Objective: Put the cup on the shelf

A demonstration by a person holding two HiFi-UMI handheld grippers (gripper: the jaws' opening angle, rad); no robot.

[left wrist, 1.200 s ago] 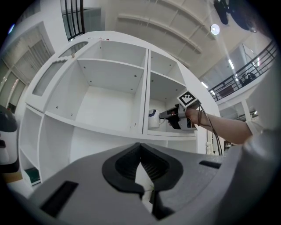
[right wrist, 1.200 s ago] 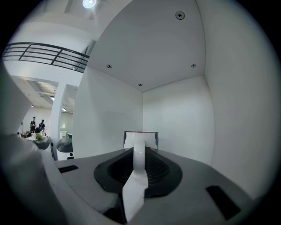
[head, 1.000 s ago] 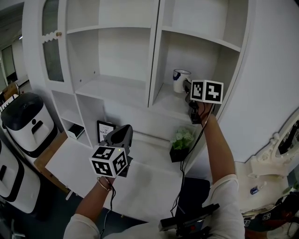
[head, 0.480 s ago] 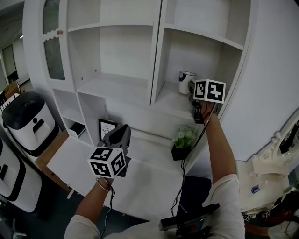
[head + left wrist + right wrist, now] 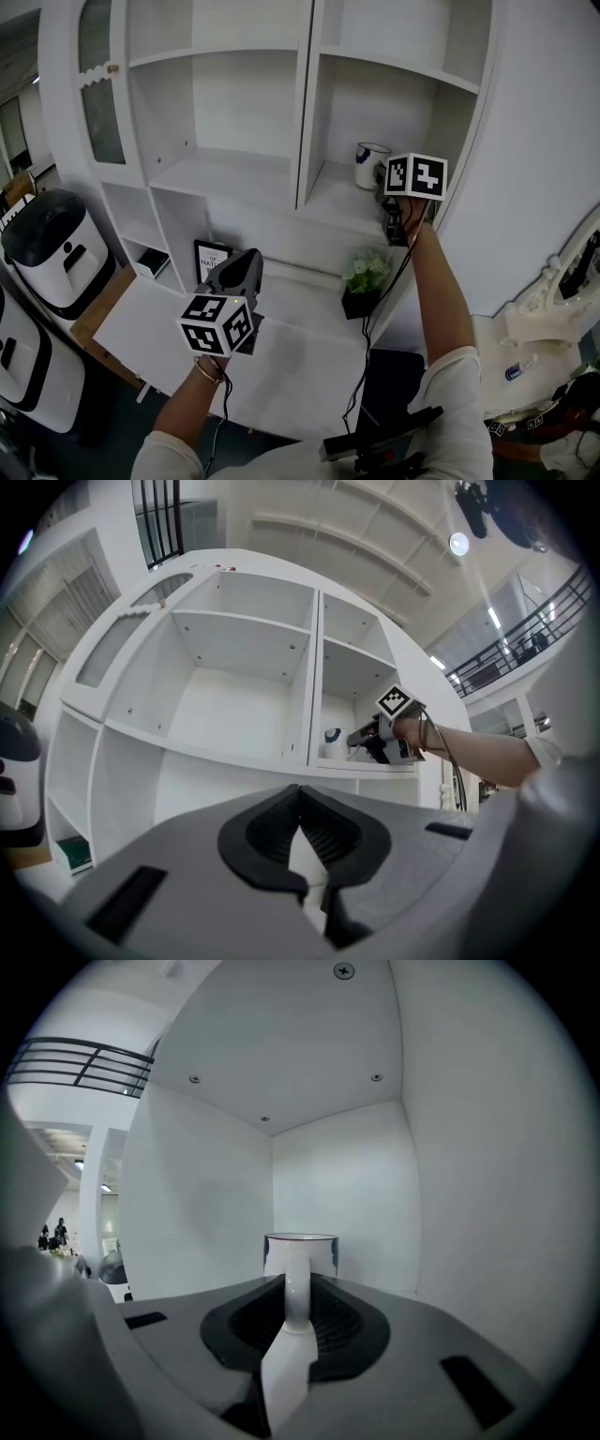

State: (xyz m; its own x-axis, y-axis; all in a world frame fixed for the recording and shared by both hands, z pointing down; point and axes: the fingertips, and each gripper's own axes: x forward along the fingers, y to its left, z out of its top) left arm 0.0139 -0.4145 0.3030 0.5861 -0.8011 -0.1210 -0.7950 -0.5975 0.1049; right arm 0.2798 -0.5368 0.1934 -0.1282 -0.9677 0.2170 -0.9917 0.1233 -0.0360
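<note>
A white cup (image 5: 369,164) with a dark rim stands upright inside the middle-right compartment of the white shelf unit (image 5: 309,202). My right gripper (image 5: 379,172) reaches in from the right and is shut on the cup's handle (image 5: 296,1297), which sits between its pads. The cup body (image 5: 300,1252) shows just beyond the jaws, close to the compartment's back corner. Whether its base rests on the board is hidden. My left gripper (image 5: 246,265) hangs low over the desk, shut and empty. In the left gripper view its jaws (image 5: 300,827) are together, and the cup (image 5: 332,743) is far off.
A small green plant (image 5: 364,279) in a black pot and a framed picture (image 5: 212,262) stand on the white desk (image 5: 291,366) below the shelves. A black-and-white appliance (image 5: 52,248) stands at the left. A vertical divider (image 5: 305,103) borders the cup's compartment.
The right gripper and cup have edged slightly deeper into the compartment. The left gripper has stayed where it was.
</note>
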